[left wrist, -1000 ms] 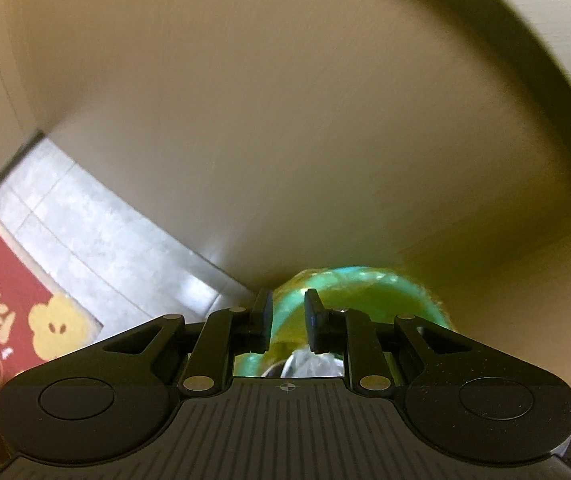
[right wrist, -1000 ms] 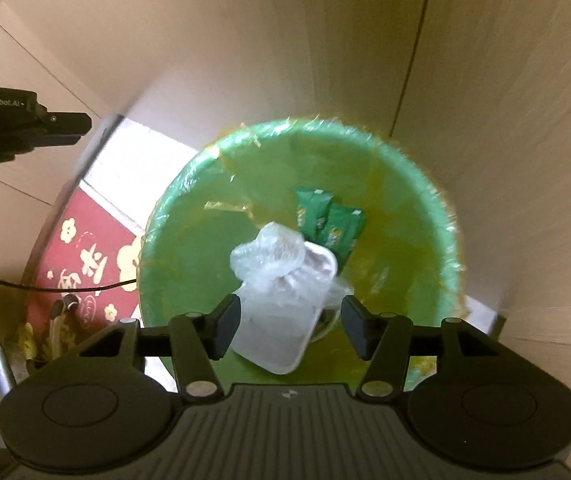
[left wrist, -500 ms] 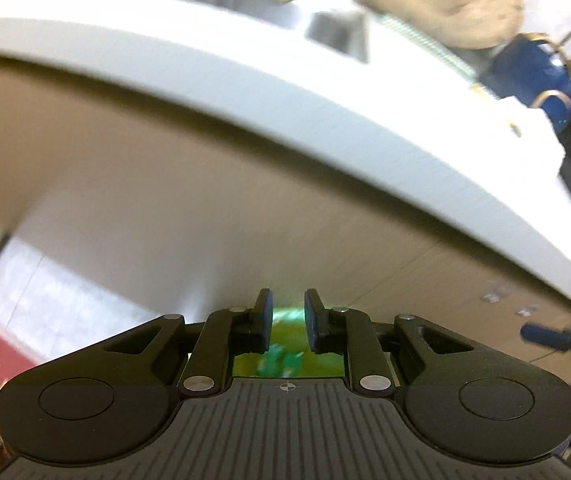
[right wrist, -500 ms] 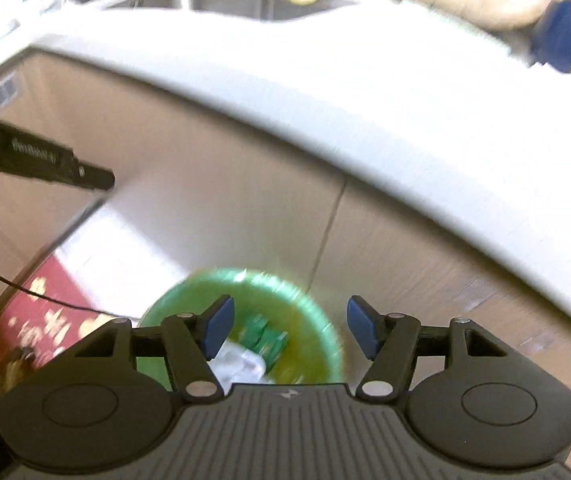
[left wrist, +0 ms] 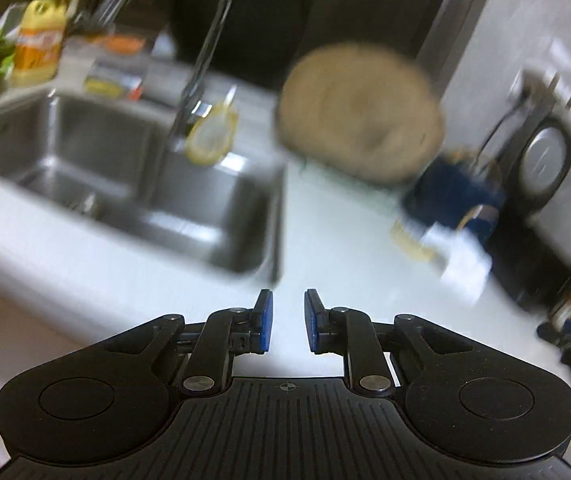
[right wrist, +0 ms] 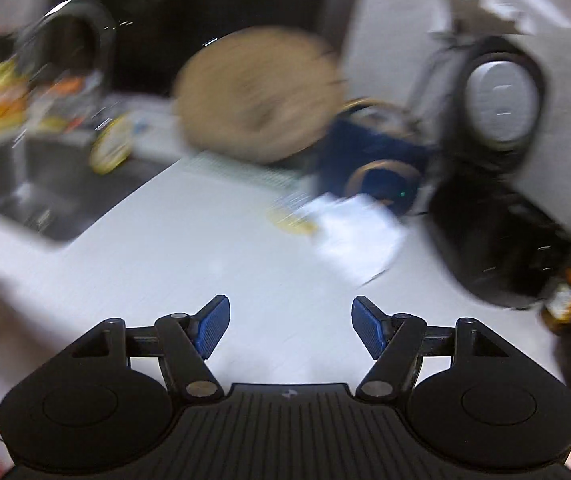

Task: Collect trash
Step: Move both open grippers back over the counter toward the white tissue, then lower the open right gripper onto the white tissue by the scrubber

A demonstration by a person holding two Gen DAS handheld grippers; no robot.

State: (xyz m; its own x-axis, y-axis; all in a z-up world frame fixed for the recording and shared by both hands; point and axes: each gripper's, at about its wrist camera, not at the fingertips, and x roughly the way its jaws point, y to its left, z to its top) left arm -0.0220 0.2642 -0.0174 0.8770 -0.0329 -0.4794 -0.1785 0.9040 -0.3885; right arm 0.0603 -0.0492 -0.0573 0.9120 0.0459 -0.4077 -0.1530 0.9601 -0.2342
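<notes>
Both views are blurred by motion. A white crumpled paper or wrapper (right wrist: 355,232) lies on the white counter (right wrist: 205,264) with a yellowish flat scrap (right wrist: 289,220) beside it; both also show in the left wrist view, the paper (left wrist: 461,260) and the scrap (left wrist: 411,244). My right gripper (right wrist: 289,328) is open wide and empty, above the counter short of the paper. My left gripper (left wrist: 285,322) has its jaws a narrow gap apart with nothing between them, over the counter's front part. The green bin is out of view.
A steel sink (left wrist: 125,184) with a tall tap (left wrist: 205,40) lies to the left. A round tan board (left wrist: 359,112), a dark blue container (left wrist: 457,200) and a black appliance (right wrist: 497,184) stand at the back right. Bottles (left wrist: 39,40) stand behind the sink.
Both grippers have swung up from the green bin by the cabinet to the counter top. The bin with the plastic tray and green packets has dropped out of view.
</notes>
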